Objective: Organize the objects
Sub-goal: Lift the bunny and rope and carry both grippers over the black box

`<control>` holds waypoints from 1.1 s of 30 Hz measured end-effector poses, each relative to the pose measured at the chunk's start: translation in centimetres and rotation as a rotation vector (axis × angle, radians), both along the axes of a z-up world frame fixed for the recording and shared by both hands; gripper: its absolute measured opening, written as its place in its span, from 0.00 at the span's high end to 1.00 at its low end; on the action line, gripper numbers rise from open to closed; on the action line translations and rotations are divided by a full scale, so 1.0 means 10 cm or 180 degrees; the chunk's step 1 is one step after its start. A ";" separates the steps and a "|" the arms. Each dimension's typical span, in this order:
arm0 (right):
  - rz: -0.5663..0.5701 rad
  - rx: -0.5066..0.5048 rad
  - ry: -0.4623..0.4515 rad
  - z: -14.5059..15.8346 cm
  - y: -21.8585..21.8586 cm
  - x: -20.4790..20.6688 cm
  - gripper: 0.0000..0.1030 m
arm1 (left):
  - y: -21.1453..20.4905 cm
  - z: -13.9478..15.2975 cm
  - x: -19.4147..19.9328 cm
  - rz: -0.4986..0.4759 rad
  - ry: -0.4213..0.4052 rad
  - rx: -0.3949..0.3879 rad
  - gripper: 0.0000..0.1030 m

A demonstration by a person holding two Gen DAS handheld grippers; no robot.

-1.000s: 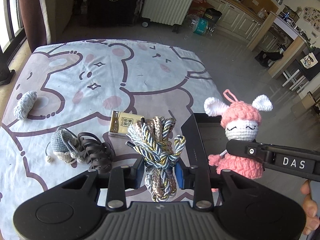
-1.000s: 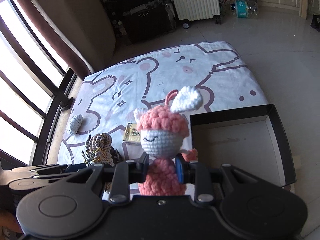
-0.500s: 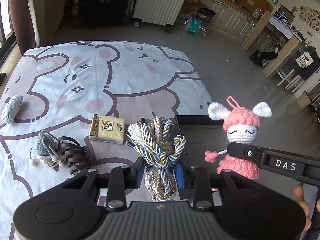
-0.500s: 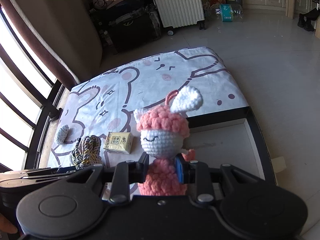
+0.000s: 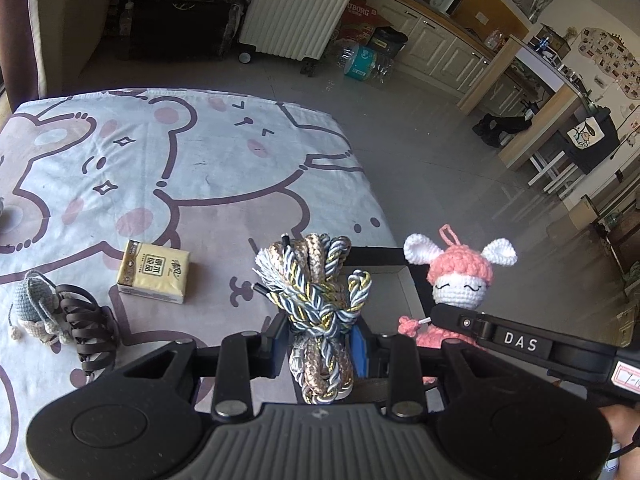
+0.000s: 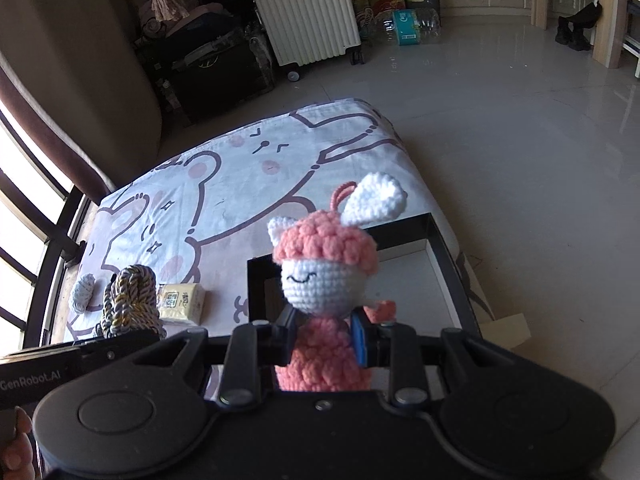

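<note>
Above the bear-print cloth [image 5: 224,152], a twisted grey-gold rope bundle [image 5: 316,292] is pinched by the left gripper [image 5: 320,344]; a pink crocheted bunny doll [image 6: 320,280] is clamped in the right gripper [image 6: 324,340] over a black open box [image 6: 444,256].

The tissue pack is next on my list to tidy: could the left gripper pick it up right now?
Probably not: the left gripper is shut on the rope bundle, so its jaws are full. The tissue pack lies uncovered on the sheet.

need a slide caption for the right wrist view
Right gripper holding a pink crochet bunny above the open black box on the bear-print sheet.
</note>
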State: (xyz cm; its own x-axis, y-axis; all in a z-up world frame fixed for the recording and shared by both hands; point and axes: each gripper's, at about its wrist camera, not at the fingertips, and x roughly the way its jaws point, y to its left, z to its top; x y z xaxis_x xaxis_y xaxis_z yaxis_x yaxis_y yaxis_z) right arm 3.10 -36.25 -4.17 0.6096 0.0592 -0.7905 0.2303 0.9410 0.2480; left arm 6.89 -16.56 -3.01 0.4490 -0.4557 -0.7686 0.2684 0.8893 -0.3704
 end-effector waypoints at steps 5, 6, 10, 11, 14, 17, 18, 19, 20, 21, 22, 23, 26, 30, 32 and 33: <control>-0.0007 -0.0126 0.0065 -0.11 -0.08 0.00 0.72 | -0.17 -0.08 0.00 -0.0077 0.0040 -0.0060 0.67; -0.0003 -0.0153 0.0075 -0.14 -0.09 0.01 0.72 | -0.20 -0.10 0.00 -0.0091 0.0046 -0.0061 0.67; 0.0040 -0.0295 0.0117 -0.23 -0.13 0.06 0.72 | -0.29 -0.19 0.02 -0.0129 0.0078 -0.0063 0.67; 0.0057 -0.0348 0.0134 -0.26 -0.14 0.07 0.72 | -0.30 -0.21 0.02 -0.0132 0.0090 -0.0061 0.67; 0.0116 -0.0601 0.0258 -0.37 -0.14 0.12 0.72 | -0.34 -0.26 0.04 -0.0148 0.0117 -0.0064 0.67; 0.0247 -0.0908 0.0461 -0.57 -0.13 0.17 0.72 | -0.38 -0.29 0.05 -0.0163 0.0144 -0.0064 0.67; 0.0294 -0.0997 0.0539 -0.64 -0.14 0.18 0.72 | -0.40 -0.30 0.05 -0.0174 0.0150 -0.0054 0.67; 0.0332 -0.1051 0.0592 -0.70 -0.14 0.18 0.72 | -0.42 -0.31 0.05 -0.0187 0.0151 -0.0039 0.67; 0.0364 -0.1085 0.0641 -0.75 -0.14 0.18 0.72 | -0.44 -0.32 0.05 -0.0206 0.0154 -0.0030 0.67; 0.0380 -0.1092 0.0672 -0.80 -0.15 0.18 0.72 | -0.45 -0.34 0.05 -0.0218 0.0166 -0.0029 0.67; 0.0391 -0.1083 0.0697 -0.84 -0.16 0.18 0.72 | -0.47 -0.35 0.05 -0.0226 0.0180 -0.0027 0.67; 0.0398 -0.1062 0.0711 -0.88 -0.18 0.18 0.72 | -0.48 -0.37 0.06 -0.0235 0.0188 -0.0023 0.67; 0.0380 -0.1021 0.0732 -0.95 -0.22 0.16 0.71 | -0.52 -0.42 0.09 -0.0248 0.0217 -0.0038 0.67; 0.0313 -0.1006 0.0724 -1.02 -0.28 0.16 0.68 | -0.56 -0.49 0.14 -0.0249 0.0257 -0.0072 0.67; 0.0331 -0.1016 0.0704 -1.05 -0.29 0.15 0.66 | -0.60 -0.52 0.15 -0.0258 0.0282 -0.0075 0.67; 0.0353 -0.1025 0.0702 -1.06 -0.29 0.16 0.66 | -0.62 -0.54 0.16 -0.0262 0.0295 -0.0074 0.67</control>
